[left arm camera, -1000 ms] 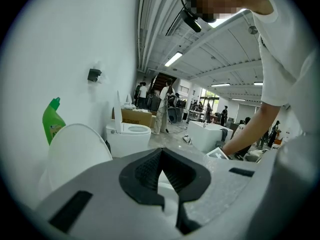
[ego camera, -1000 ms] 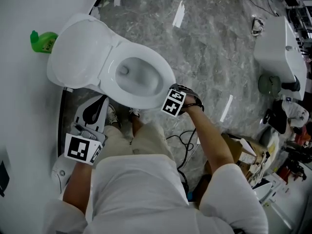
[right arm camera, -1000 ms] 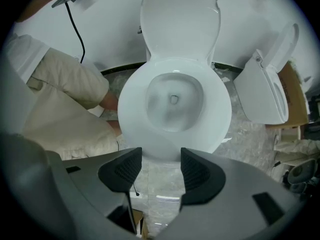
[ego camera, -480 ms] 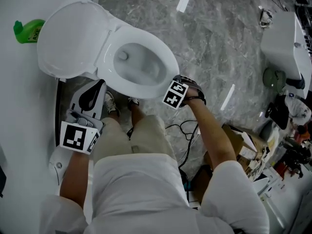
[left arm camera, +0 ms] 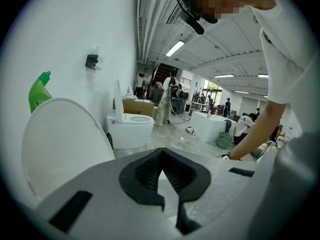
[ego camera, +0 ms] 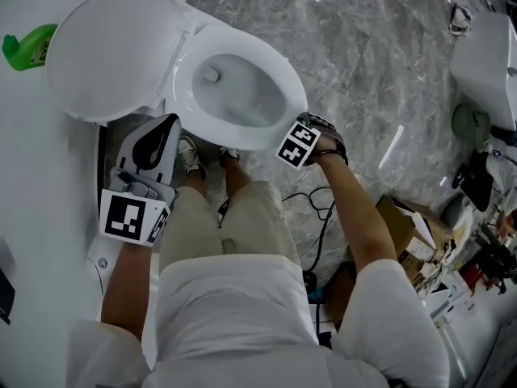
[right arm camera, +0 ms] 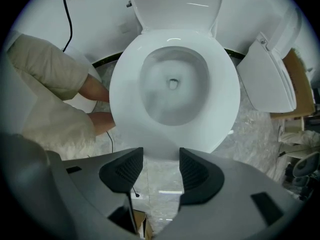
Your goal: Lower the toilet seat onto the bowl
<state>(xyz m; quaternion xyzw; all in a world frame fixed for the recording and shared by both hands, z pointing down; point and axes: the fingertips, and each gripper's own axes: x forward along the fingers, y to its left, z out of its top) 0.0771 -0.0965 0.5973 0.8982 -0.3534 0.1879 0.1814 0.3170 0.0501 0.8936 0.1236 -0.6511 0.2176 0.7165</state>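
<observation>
The white toilet seat lies flat on the bowl, ring down. The lid stands raised behind it, and the right gripper view shows the lid at the top. My right gripper is at the bowl's front rim. Its jaws stand open, with the rim just beyond the pads and nothing between them. My left gripper hangs left of the bowl, below the lid. Its pads meet at the tips on nothing, and the lid fills its left side.
A green bottle stands by the wall behind the lid. The person's legs and shoes are right at the bowl's front. Cables and a cardboard box lie on the marble floor to the right. Another white fixture stands at the far right.
The head view has shifted, so the toilet sits higher and more to the left in frame. The seat stays flat on the bowl, and the right gripper stays at the front rim.
</observation>
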